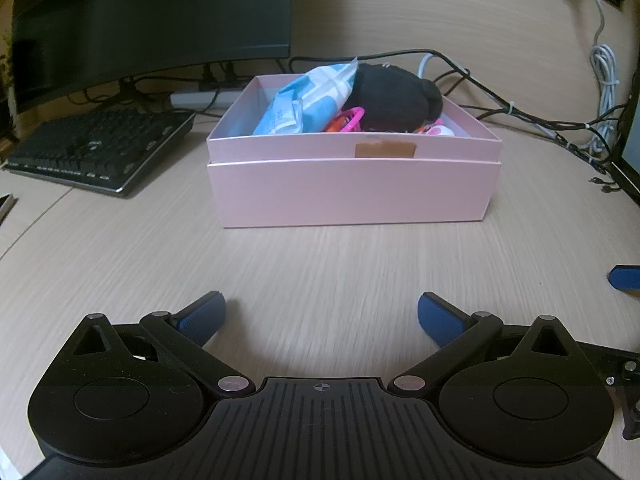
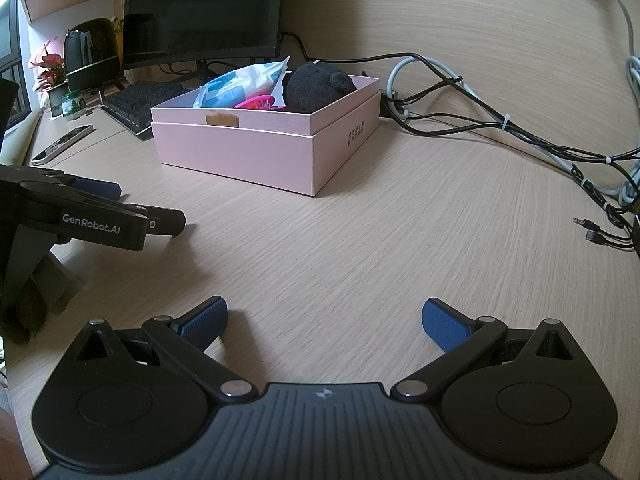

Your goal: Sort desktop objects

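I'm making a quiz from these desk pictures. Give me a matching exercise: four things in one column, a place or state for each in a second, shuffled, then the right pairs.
Things:
1. plush
2. keyboard
3. phone
4. left tongs

Places or states:
A. open, holding nothing
B. flat on the desk, left of the keyboard in the right wrist view
C. in the pink box, beside the blue-white packet
D. under the monitor, left of the box

Pairs: 1-C, 2-D, 3-B, 4-A
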{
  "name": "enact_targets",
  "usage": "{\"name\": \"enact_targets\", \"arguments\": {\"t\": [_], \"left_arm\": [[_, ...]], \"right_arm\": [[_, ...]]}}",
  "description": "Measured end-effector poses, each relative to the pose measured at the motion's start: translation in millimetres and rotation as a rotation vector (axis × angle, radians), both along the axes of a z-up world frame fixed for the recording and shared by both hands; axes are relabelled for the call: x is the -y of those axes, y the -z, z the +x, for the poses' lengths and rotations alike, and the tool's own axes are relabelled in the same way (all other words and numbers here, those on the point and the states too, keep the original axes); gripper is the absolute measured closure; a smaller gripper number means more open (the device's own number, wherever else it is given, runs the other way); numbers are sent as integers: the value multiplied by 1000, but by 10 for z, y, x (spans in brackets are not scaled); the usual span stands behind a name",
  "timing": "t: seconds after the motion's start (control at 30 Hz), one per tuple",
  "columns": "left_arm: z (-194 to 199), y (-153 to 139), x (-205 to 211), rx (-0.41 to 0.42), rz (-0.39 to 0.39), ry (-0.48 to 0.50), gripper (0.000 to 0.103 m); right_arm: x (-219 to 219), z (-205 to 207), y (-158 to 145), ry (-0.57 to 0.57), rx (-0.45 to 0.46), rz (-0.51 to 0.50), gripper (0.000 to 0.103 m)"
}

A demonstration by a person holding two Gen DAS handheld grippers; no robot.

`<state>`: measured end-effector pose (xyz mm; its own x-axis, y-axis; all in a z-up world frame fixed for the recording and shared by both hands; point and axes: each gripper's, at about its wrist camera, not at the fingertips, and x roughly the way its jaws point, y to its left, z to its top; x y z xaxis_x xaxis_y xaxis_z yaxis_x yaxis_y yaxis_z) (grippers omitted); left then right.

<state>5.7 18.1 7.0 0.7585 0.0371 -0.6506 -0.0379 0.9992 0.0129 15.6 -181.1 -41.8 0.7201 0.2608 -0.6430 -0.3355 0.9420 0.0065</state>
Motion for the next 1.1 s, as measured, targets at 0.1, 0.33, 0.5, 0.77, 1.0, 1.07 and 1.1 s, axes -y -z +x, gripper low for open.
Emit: {"name": "enact_targets", "arguments": {"t": [0.1,0.33,0.5,0.77,1.0,1.07,1.1], "left_arm": [[-1,-1,-3,0,-1,1,0],[-5,0,-5,1,-2,2,0],[-2,-1,-10,1,-7,3,0],[-4,-4,-16,4,-12,5,0],[-4,-4,-9,4,-14,3,0],[-6,-4,-11,7,-20,4,0],[-7,-3,-9,8,-20,4,0]], "right_arm": [[0,1,0,0,0,0,0],[0,3,-1,0,0,0,0],[1,1,-1,0,0,0,0],[2,-1,-1,0,0,0,0],[1,0,-2,0,0,0,0],[0,1,-2,0,0,0,0],[-3,5,-2,0,0,0,0]]}}
